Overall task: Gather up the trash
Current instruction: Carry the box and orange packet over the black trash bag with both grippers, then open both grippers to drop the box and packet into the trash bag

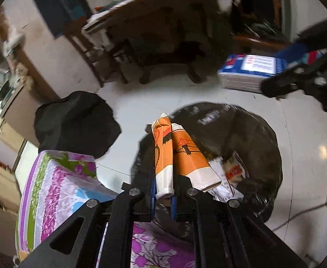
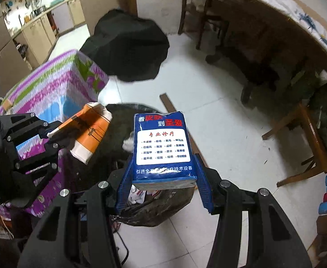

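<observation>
A black trash bag (image 2: 154,203) stands open on the white tiled floor (image 2: 219,134), just beside a box wrapped in purple floral cloth (image 1: 58,189). Above the bag's mouth the right gripper (image 2: 163,178) grasps a blue tissue pack (image 2: 162,147) by its near end, jaws clamped on its two sides; the pack's long axis runs straight away from the gripper, printed face up. The left gripper (image 1: 163,192) is clenched on a crushed orange-and-white paper cup (image 1: 179,154), its long axis along the fingers, crumpled end pointing forward over the bag's near rim.
</observation>
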Demonstrator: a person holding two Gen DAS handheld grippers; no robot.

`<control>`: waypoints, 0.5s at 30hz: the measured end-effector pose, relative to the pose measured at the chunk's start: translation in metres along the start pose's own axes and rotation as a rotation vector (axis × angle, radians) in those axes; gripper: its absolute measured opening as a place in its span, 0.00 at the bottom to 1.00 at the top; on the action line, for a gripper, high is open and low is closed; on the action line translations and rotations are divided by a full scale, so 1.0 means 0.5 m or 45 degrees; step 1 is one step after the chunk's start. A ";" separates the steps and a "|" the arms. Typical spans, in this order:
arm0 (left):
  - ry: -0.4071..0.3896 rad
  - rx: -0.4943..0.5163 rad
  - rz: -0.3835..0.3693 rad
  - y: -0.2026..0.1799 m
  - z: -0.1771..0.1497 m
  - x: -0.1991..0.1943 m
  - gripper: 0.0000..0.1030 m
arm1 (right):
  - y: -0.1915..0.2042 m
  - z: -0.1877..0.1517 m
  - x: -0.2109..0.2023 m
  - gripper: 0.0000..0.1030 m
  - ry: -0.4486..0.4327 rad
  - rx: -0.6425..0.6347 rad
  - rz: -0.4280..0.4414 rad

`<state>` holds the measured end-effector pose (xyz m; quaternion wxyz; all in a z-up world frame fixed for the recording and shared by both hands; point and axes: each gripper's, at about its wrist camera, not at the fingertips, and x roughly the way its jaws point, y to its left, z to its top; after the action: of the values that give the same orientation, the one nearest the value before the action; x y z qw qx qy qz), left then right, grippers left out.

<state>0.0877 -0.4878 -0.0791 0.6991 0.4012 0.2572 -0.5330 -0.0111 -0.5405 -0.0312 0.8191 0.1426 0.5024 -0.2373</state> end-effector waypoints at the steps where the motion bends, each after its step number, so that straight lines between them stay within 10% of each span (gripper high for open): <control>1: 0.005 0.019 -0.005 -0.006 -0.004 0.006 0.11 | 0.003 -0.001 0.007 0.48 0.012 -0.003 0.003; 15: 0.072 -0.026 0.008 0.009 -0.013 0.076 0.14 | 0.007 0.006 0.065 0.51 0.081 -0.040 0.034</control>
<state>0.1038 -0.5024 -0.1110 0.6972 0.4097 0.2811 -0.5167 0.0052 -0.5470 -0.0589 0.8080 0.1440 0.5299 -0.2137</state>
